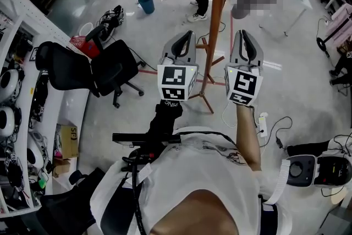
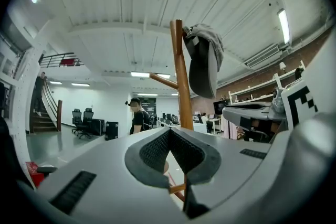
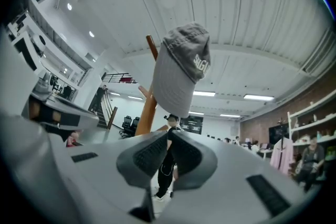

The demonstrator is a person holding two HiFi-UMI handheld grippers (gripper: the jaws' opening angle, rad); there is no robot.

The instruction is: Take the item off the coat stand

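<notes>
Above both claws, a grey fabric baseball cap (image 3: 181, 73) hangs on a tall brown wooden coat stand (image 1: 216, 19).
The left claw (image 2: 169, 131) and right claw (image 3: 169, 131) point up at it, each with jaws pressed together on nothing. The cap is up and right of the left claw, straight above the right, untouched.
</notes>
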